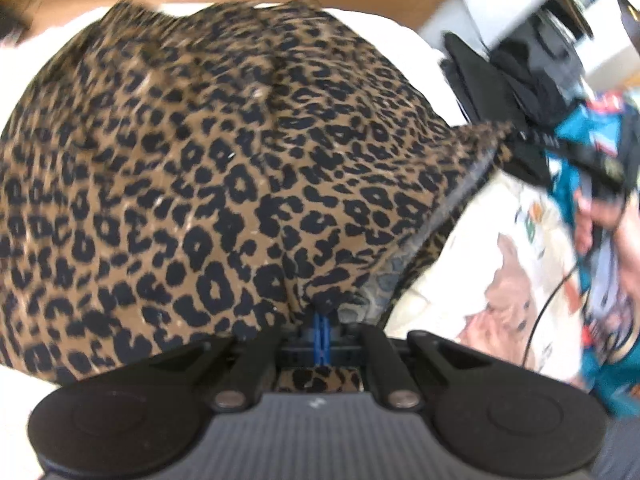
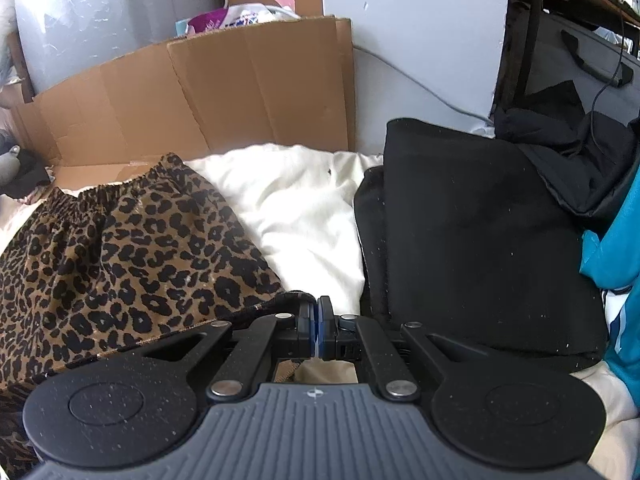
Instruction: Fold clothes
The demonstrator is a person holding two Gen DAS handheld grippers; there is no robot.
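Both grippers' jaws pinched shut on leopard-print skirt (image 2: 120,248); left gripper (image 1: 322,330) at hem, right gripper (image 2: 319,330) at corner (white bedding (image 2: 304,208) beneath)

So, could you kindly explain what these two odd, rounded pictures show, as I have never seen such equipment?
A person holds a two-finger gripper in each hand, each with a wide-angle camera looking along its fingers. The black shapes at the bottom are the tool itself. The left gripper is shut on the hem of a leopard-print skirt. The right gripper is closed on the skirt's other hem corner. It lies on cream bedding, beside a folded black garment, a teal garment and cardboard.
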